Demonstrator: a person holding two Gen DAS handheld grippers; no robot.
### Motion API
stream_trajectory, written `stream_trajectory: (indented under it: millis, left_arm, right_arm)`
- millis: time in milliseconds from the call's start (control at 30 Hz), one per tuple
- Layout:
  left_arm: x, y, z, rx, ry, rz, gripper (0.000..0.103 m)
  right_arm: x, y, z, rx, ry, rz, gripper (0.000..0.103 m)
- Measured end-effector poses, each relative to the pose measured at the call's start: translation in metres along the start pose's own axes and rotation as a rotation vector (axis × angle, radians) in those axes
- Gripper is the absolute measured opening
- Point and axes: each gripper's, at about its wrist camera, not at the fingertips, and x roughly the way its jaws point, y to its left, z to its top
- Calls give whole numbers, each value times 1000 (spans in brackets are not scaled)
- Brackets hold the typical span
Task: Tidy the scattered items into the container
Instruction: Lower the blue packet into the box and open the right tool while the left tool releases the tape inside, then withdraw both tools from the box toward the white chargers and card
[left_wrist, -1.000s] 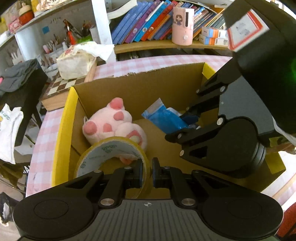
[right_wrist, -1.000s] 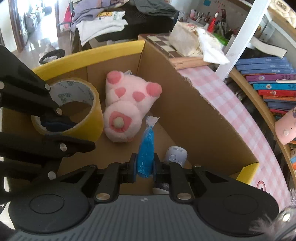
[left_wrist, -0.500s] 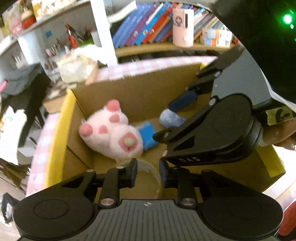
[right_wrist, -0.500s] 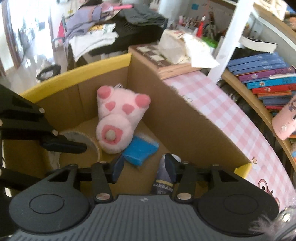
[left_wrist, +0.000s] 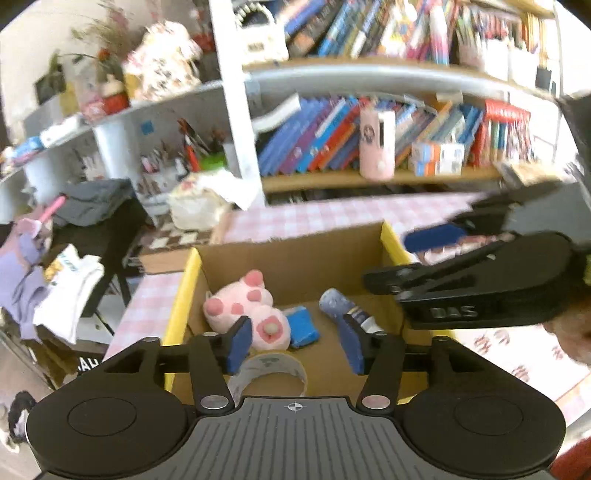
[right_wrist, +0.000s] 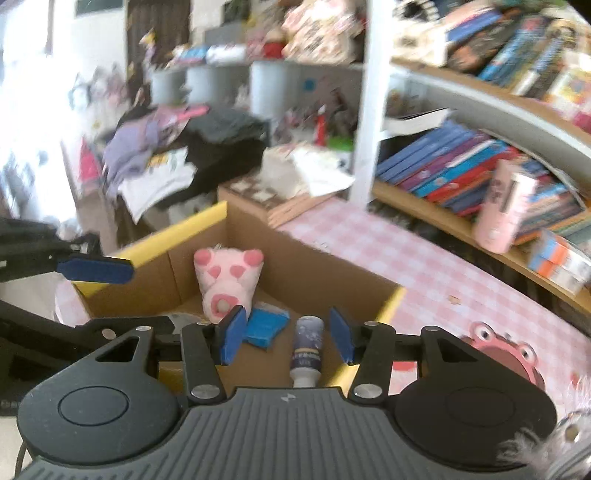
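Four items are seen lying on the floor of the open brown cardboard box with yellow-edged flaps (left_wrist: 295, 258), which serves as the container on the pink-and-white checked tablecloth (right_wrist: 388, 251). The pink plush toy with darker pink paw pads (left_wrist: 247, 314) is propped against the far left corner. The flat blue plastic-wrapped packet (left_wrist: 303, 326) is laid just beside it, and the small blue-and-white tube (right_wrist: 306, 347) rests nearby toward the right wall. The roll of yellowish clear packing tape (left_wrist: 267, 369) lies flat at the near edge, partly hidden behind the fingers.

The left gripper (left_wrist: 293, 343) is held above the box with nothing between its blue-padded fingers, which are parting and stand at a moderate gap. The right gripper (right_wrist: 286, 338) is likewise empty, its fingers set moderately apart over the near rim.

Such empty, parted fingers above settled contents suggest that both loads are delivered. No stray item is seen on the visible cloth, so the tidying is judged near its end.
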Motion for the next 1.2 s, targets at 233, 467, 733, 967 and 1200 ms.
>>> stream_trajectory:
  millis: [233, 467, 733, 967, 1200]
  left_arm:
    - [-55, -13, -30, -68, -64, -7, 69]
    - [-99, -31, -75, -80, -54, 59, 75]
    - [-126, -55, -113, -118, -54, 87, 83]
    - [-126, -79, -120, -63, -60, 39, 90]
    - [-120, -111, -125, 46, -43, -20, 91]
  right_arm:
    - [-65, 14, -43, 75, -57, -96, 50]
    - [-117, 46, -96, 125, -67, -163, 50]
    - [-162, 75, -152, 139, -44, -276, 61]
    - [-184, 65, -175, 174, -15, -358, 72]
    - [-194, 48, -199, 268, 19, -437, 74]
